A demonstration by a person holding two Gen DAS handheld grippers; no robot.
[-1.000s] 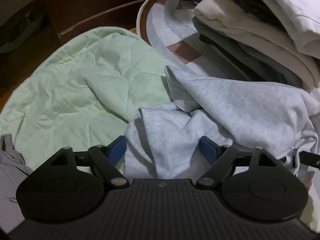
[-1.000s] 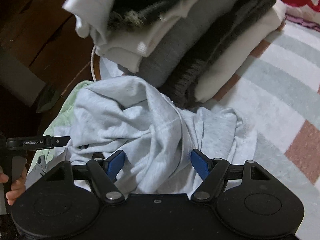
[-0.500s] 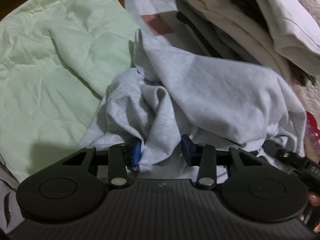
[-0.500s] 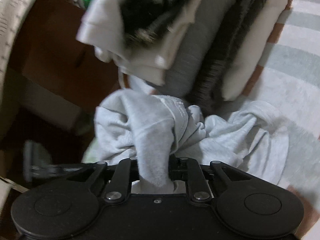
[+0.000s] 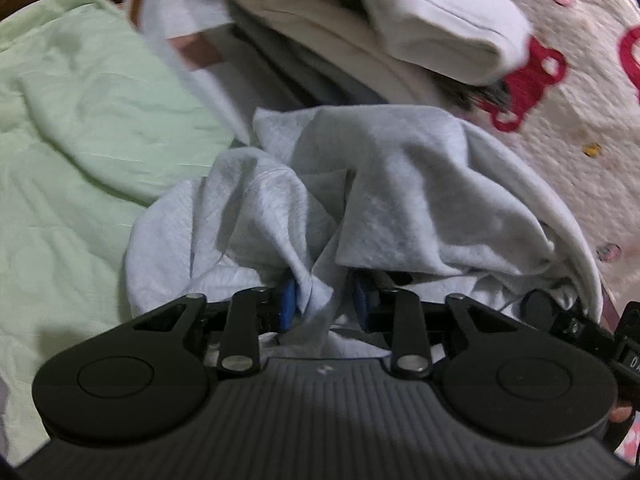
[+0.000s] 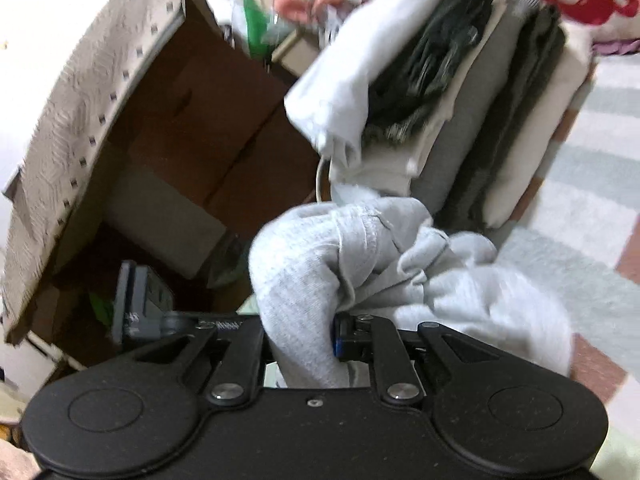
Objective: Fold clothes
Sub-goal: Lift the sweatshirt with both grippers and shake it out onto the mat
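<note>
No legible lettering anywhere; left gripper (image 5: 322,306) and right gripper (image 6: 301,330) each pinched tight on bunched folds of the grey sweatshirt (image 5: 384,184), crumpled between green quilt (image 5: 80,152) and folded stack (image 6: 460,92), striped bedding (image 6: 592,200) open rightward.

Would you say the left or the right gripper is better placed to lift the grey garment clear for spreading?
Probably the right gripper: its fingers clamp a thick bunch of the grey garment, already raised. The left gripper pinches only a thin fold.
</note>
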